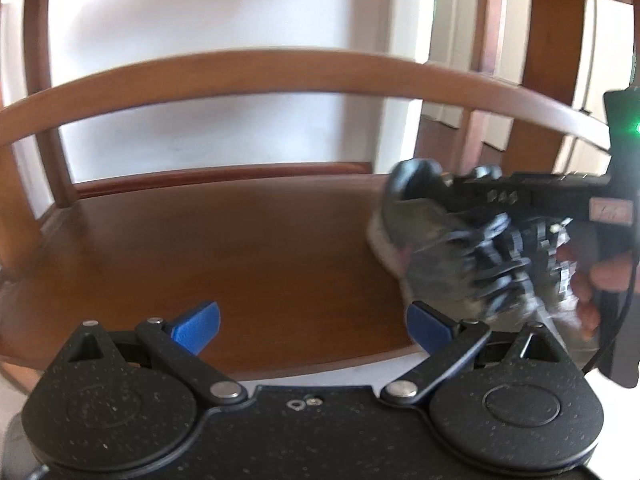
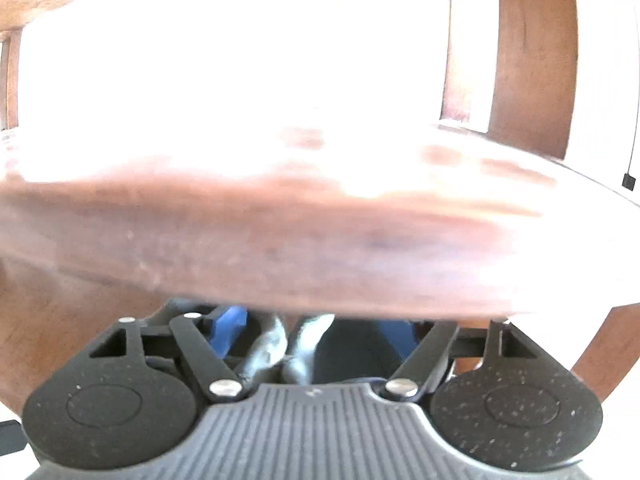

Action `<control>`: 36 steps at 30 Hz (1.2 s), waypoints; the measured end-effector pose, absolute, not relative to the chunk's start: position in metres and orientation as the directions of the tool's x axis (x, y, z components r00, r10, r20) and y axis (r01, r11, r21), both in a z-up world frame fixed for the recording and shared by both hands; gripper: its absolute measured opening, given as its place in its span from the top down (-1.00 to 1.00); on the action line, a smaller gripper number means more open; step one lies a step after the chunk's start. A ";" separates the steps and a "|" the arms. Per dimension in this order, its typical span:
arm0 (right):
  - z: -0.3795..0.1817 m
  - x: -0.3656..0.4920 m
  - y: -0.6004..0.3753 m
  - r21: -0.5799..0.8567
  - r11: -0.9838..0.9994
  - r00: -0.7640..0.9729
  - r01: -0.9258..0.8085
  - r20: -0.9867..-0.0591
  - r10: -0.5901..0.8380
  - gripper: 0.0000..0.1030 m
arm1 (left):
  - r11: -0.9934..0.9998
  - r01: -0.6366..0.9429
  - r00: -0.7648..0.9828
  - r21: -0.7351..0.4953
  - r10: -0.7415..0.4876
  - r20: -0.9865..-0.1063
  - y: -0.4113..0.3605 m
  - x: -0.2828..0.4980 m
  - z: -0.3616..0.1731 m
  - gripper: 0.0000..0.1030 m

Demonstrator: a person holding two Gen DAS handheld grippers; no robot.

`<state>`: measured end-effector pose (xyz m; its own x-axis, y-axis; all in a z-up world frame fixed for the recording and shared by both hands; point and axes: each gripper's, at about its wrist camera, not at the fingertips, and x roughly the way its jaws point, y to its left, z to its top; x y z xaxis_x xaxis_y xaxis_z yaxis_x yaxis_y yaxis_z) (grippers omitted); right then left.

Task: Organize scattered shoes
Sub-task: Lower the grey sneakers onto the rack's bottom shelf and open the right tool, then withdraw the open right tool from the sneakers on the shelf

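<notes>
Behind right tool (image 1: 500, 248), blurred shoe (image 1: 424, 236).

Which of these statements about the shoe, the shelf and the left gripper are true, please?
1. The left gripper holds a shoe. False: its jaws are open with nothing between them.
2. The shoe is grey with black laces. True.
3. In the left wrist view the shoe is at the left end of the shelf. False: it is at the right.
4. The shelf is made of brown wood. True.
</notes>
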<state>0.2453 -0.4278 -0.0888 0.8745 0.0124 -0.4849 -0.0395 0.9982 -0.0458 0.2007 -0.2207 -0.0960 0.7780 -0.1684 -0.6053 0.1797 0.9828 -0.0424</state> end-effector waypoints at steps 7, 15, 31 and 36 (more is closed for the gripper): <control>-0.077 0.196 -0.452 0.010 1.000 0.901 -0.028 -0.432 0.030 -0.52 | 0.969 0.238 0.776 -0.062 -0.228 -0.588 -0.242 0.197 -0.093 -0.95; -0.051 0.146 -0.476 0.088 0.995 0.907 -0.045 -0.414 0.077 -0.32 | 0.951 0.292 0.756 -0.098 -0.293 -0.585 -0.261 0.194 -0.098 -0.96; -0.115 0.060 -0.470 0.007 0.999 0.794 -0.051 -0.607 0.045 0.14 | 0.913 0.402 0.704 -0.073 -0.359 -0.613 -0.286 0.153 -0.124 -0.95; -0.113 0.072 -0.467 0.004 0.998 0.788 -0.058 -0.614 0.049 0.18 | 0.926 0.376 0.695 -0.024 -0.298 -0.655 -0.295 0.160 -0.133 -0.95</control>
